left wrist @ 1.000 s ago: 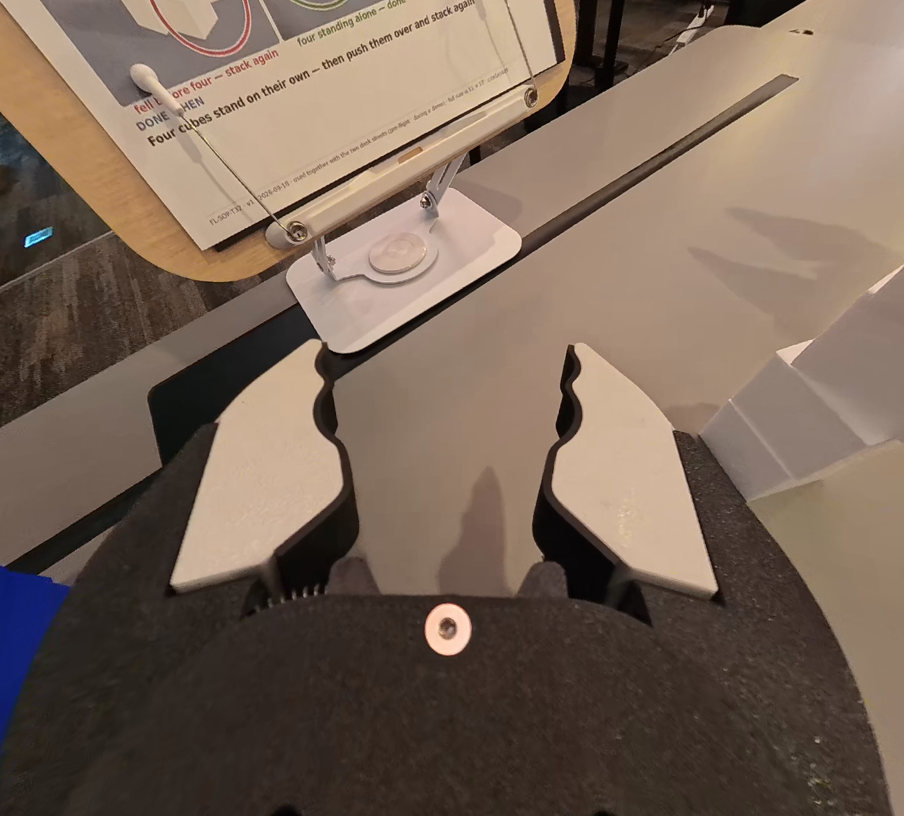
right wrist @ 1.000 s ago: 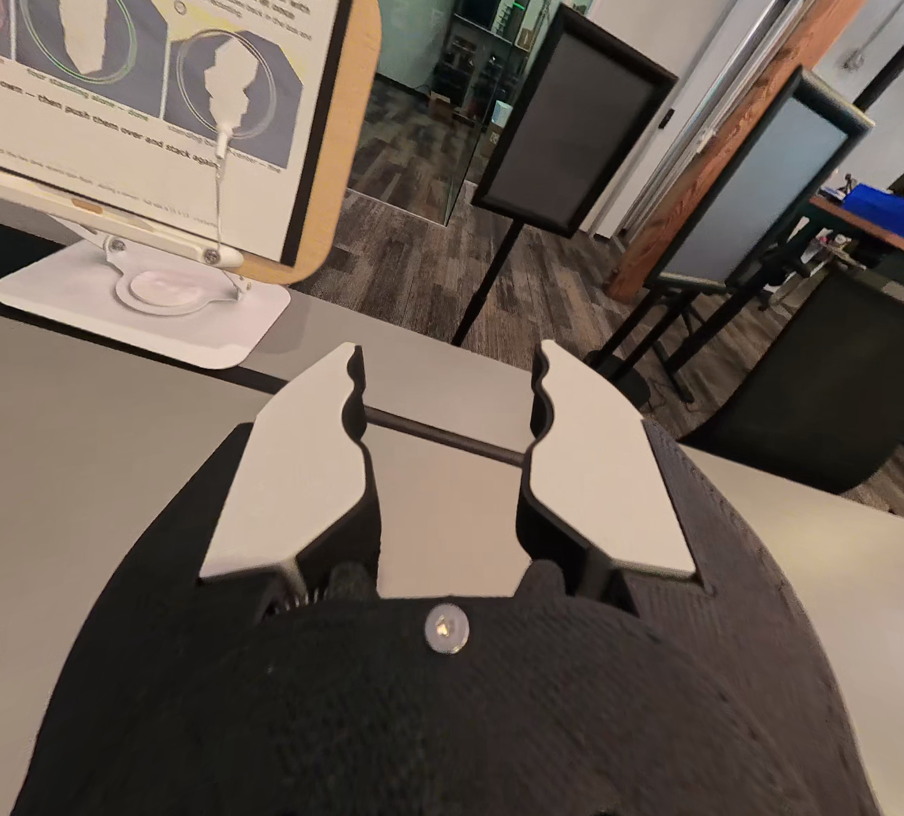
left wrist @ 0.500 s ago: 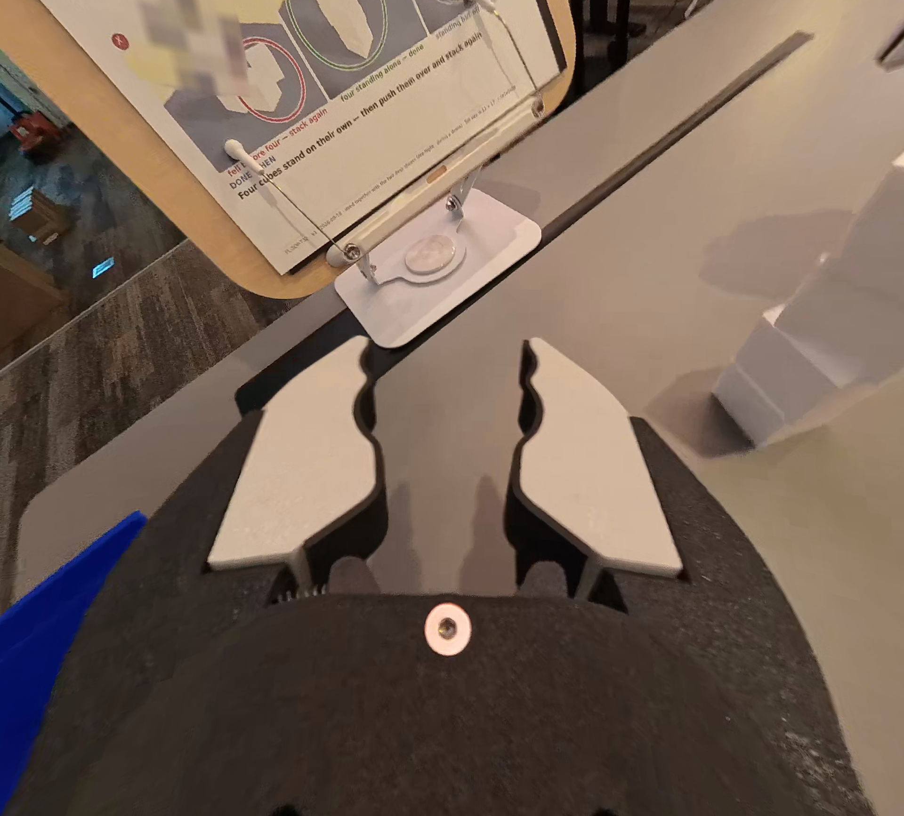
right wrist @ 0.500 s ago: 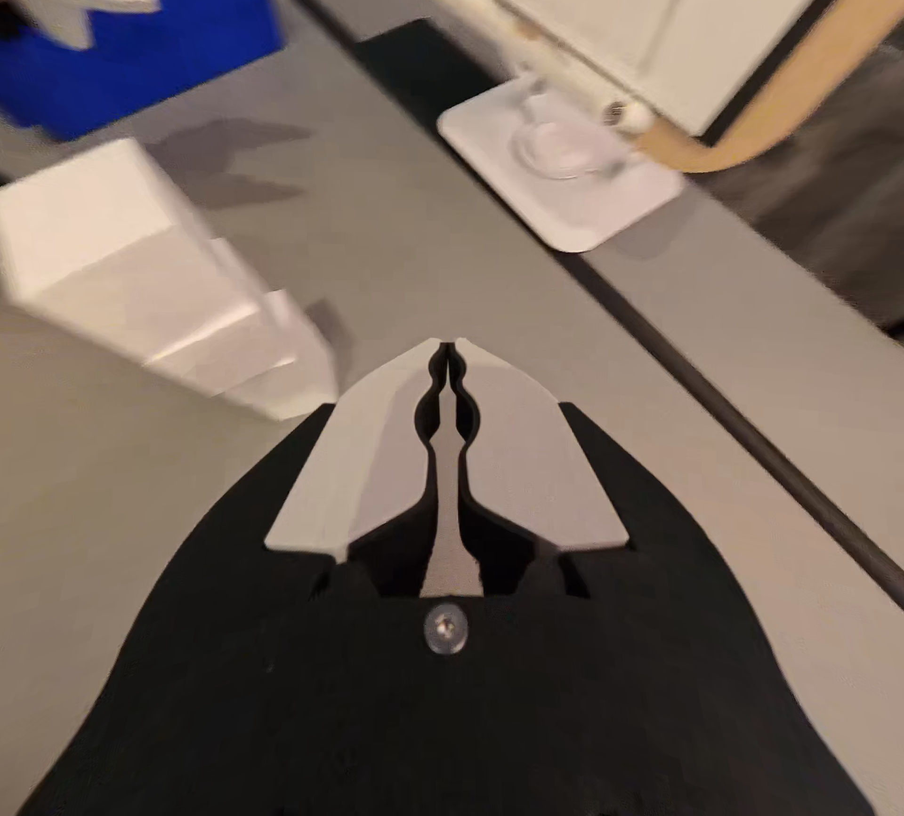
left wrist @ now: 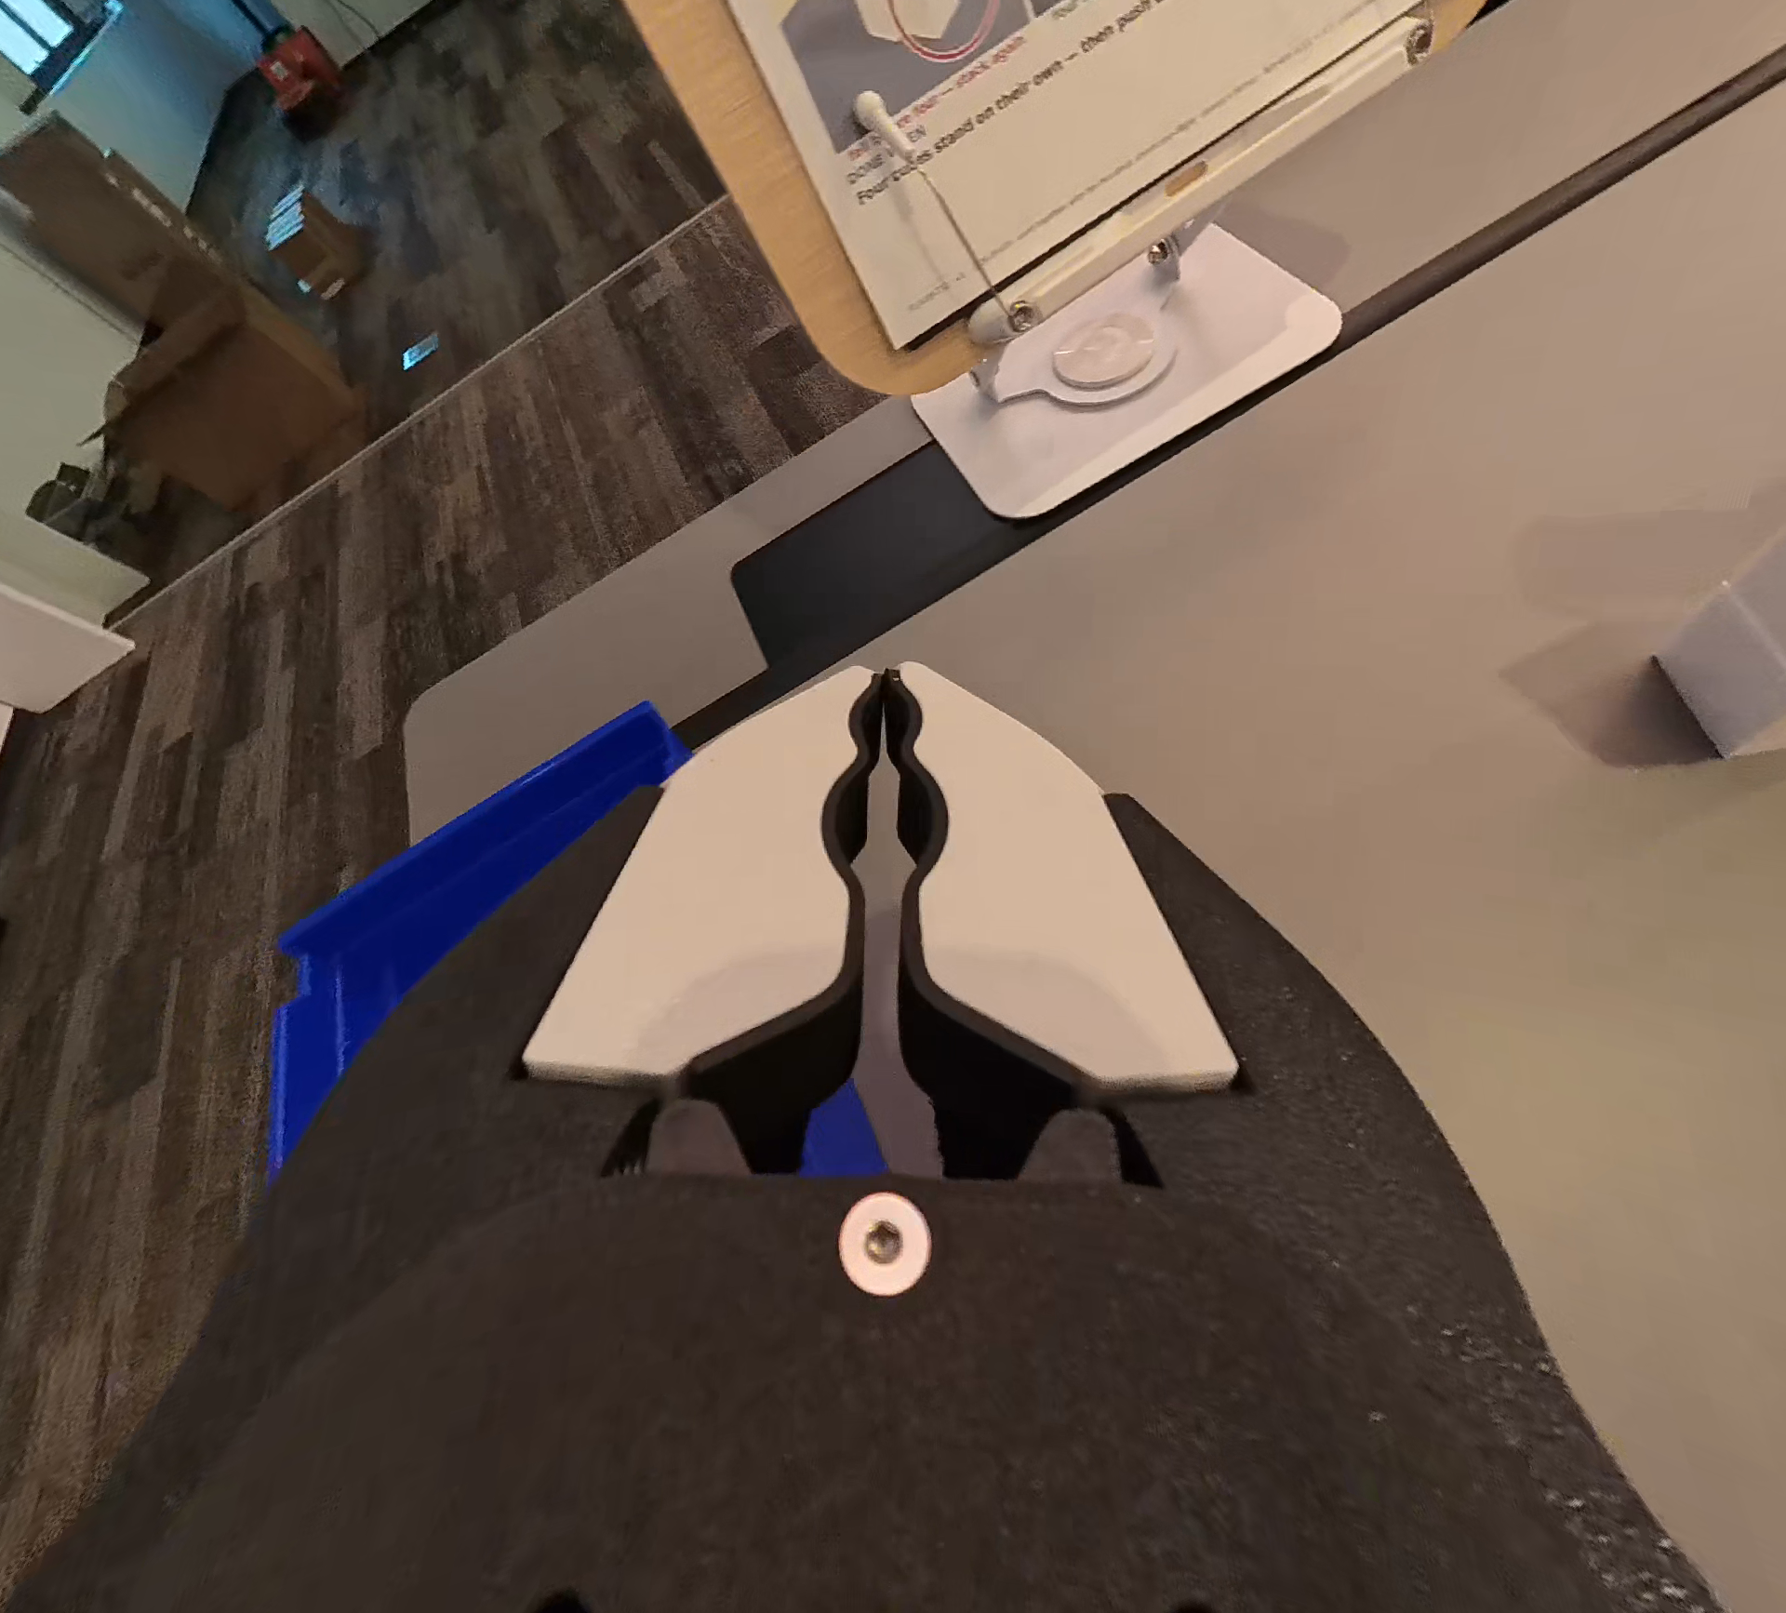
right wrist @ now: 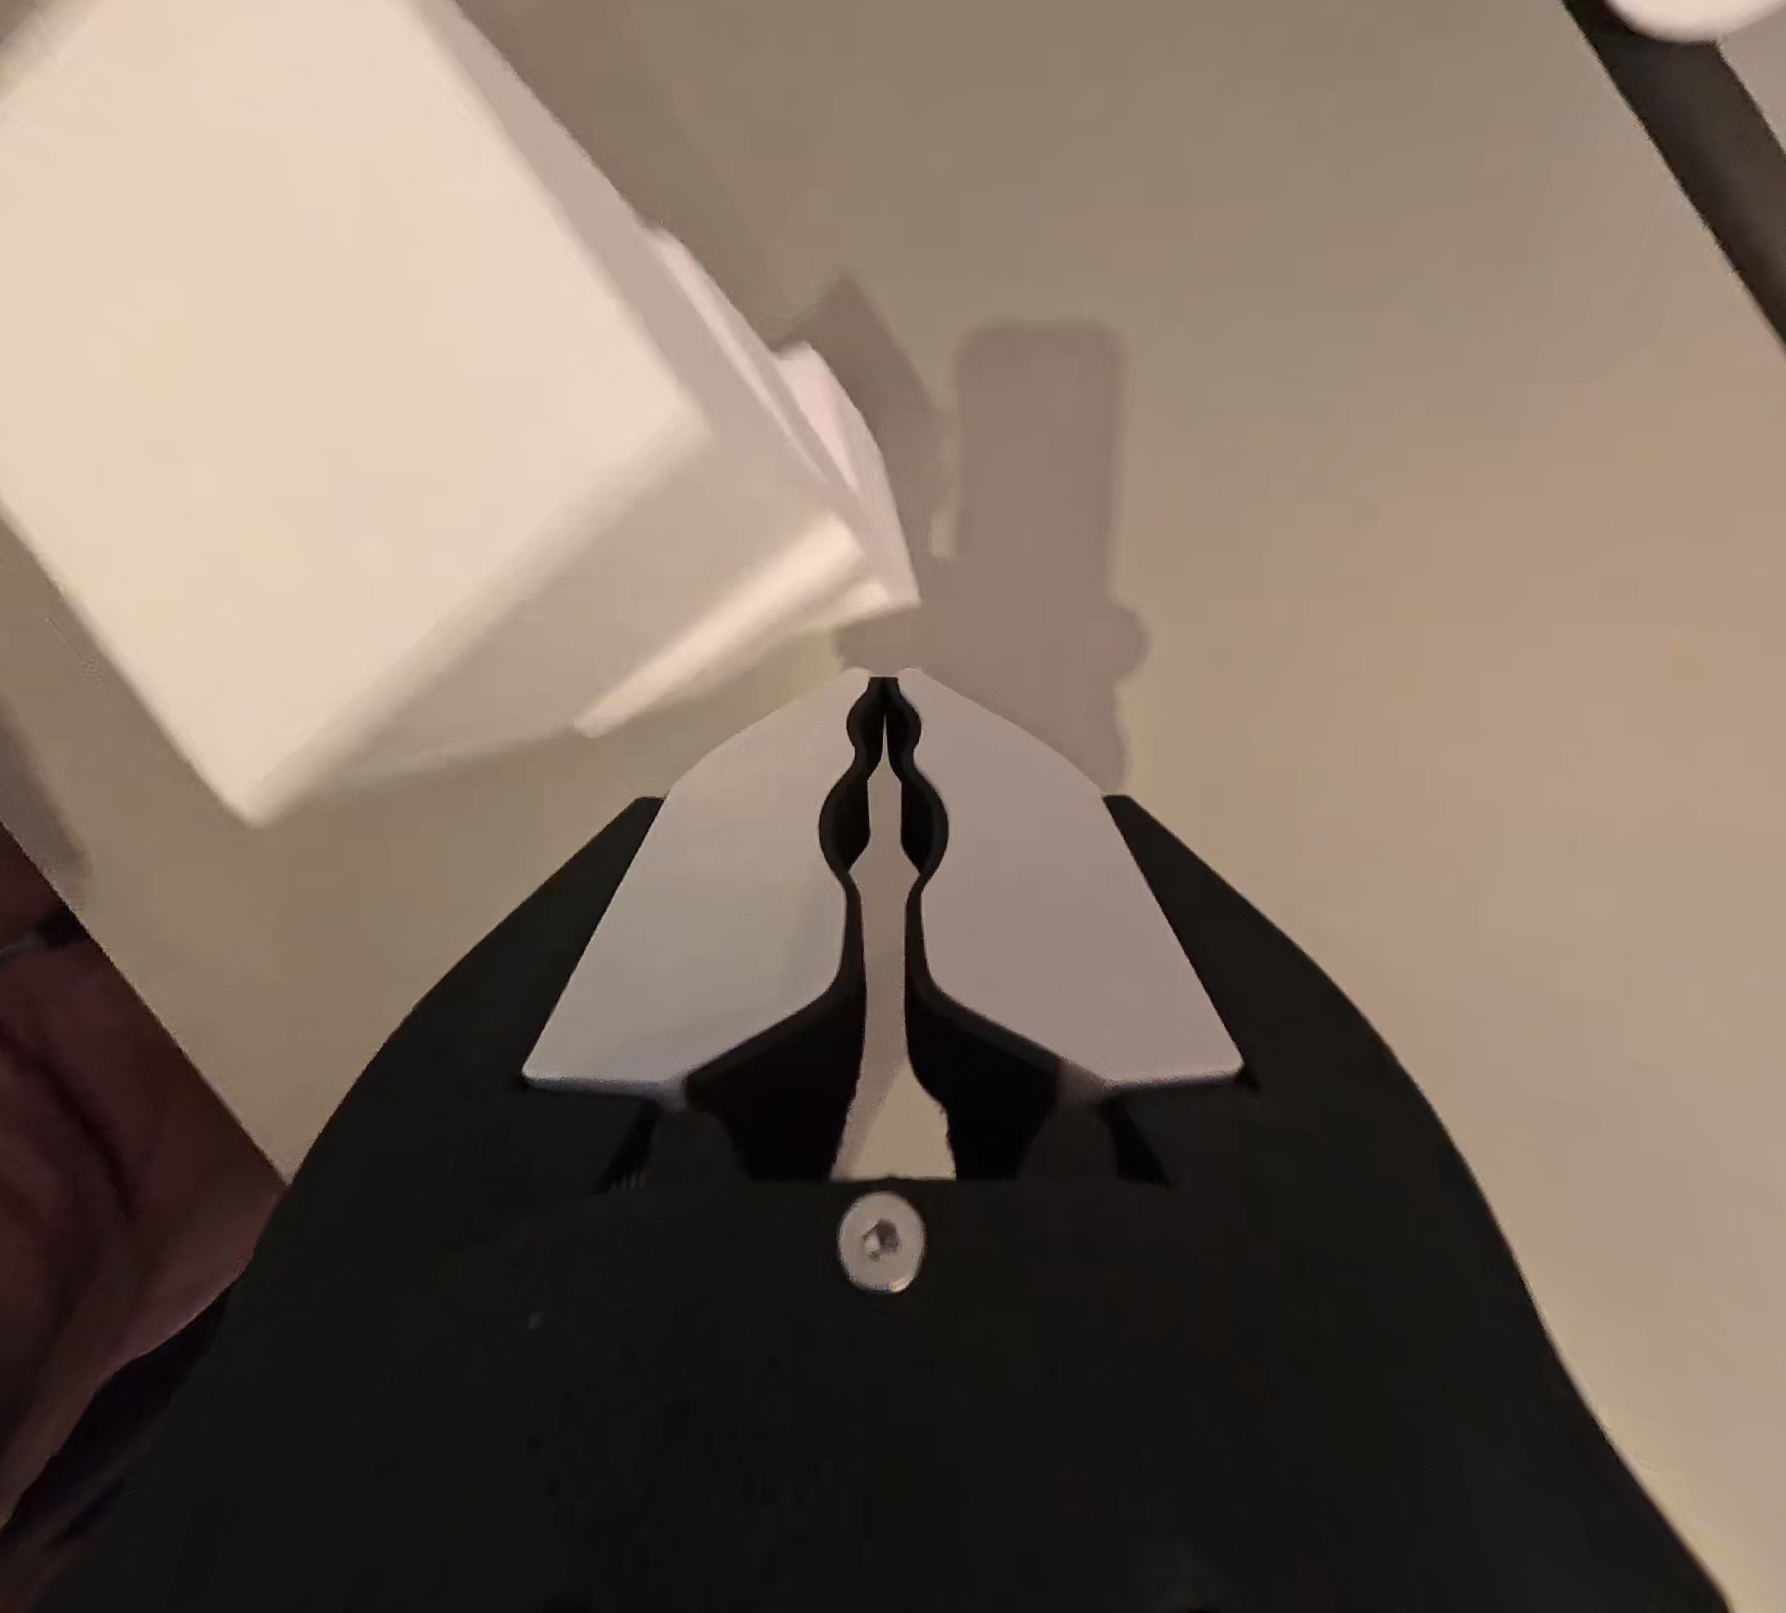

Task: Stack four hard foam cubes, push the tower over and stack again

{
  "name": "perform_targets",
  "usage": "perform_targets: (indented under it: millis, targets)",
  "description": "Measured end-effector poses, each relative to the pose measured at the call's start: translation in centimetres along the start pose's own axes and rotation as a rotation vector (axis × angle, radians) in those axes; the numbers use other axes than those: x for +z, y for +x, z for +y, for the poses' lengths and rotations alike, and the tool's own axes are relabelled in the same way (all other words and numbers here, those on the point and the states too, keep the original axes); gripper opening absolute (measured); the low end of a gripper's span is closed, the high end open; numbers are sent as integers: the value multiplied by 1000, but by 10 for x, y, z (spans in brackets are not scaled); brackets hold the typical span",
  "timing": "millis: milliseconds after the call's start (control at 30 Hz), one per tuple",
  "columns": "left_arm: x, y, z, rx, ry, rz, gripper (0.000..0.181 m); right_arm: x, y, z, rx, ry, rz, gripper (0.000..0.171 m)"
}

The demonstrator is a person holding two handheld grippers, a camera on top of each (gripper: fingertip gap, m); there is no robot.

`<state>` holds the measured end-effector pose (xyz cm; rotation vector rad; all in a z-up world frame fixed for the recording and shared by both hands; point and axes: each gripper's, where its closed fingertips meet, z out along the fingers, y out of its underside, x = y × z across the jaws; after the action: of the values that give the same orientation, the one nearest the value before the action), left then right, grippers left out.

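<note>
White hard foam cubes (right wrist: 319,368) stand as a tower on the grey surface (right wrist: 1353,407), seen from above in the right wrist view, motion-blurred. Top face square, pale; lower cubes stepped out of line at the right side. Cube count unclear. Left wrist view shows only one cube corner (left wrist: 1730,677) at the right edge.

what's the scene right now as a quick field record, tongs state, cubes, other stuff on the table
left tongs: shut, empty, above the near table edge
right tongs: shut, empty, tips right at the side of the tower
foam cube tower: white, blurred, seen from above at a slant; contact cannot be told
cube in left wrist view: only a white corner at the right edge
blue bin: under the left tongs
instruction sheet stand: white base at the table's far side
table: grey
</note>
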<state>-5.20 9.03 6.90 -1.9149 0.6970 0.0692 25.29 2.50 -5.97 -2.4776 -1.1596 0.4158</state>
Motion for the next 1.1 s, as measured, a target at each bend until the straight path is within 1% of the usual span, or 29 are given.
perform_targets:
  millis: [67,100,167,233,367,433,533,567,633,667,733,767,800,867,967,1033,1100]
  targets:
    - [-7,-5,2,-15,-6,-12,0,5,-19,-23,-65,80,-2,1]
    - [-9,-5,3,-20,-11,-8,0,4,-23,-32,-86,110,33,1]
    - [-13,-3,2,-25,-7,5,0,-2,-24,-41,-129,146,115,1]
    - [-14,1,0,-29,3,26,3,-12,-24,-46,-141,185,150,1]
    - [-16,3,-3,-57,21,44,29,-35,-23,-48,-138,261,145,1]
    - [-17,9,-5,-61,35,85,44,-48,-19,-51,-142,313,158,1]
    - [-22,23,-11,-73,68,179,51,-56,-25,-48,-191,344,84,1]
    - [-24,26,-14,-77,87,200,53,-54,-30,-45,-245,336,36,4]
    - [-29,29,-20,-80,119,222,54,-46,-33,-36,-367,316,-23,25]
    - [-30,30,-22,-76,130,224,54,-39,-30,-30,-432,297,-25,28]
    - [-32,29,-22,-66,136,215,55,-21,-13,-11,-488,224,-32,28]
    - [-32,27,-22,-65,133,207,55,-11,-6,1,-469,166,-63,22]
    - [-32,25,-21,-67,132,198,55,-2,-2,11,-435,119,-109,11]
    - [-32,23,-20,-69,131,188,55,10,-1,19,-378,87,-196,1]
    - [-31,23,-20,-72,127,193,55,19,-19,25,-395,32,-287,1]
    - [-29,23,-20,-76,127,192,55,27,-24,12,-432,48,-234,1]
    - [-26,26,-20,-73,121,196,55,27,-37,-17,-454,175,-223,1]
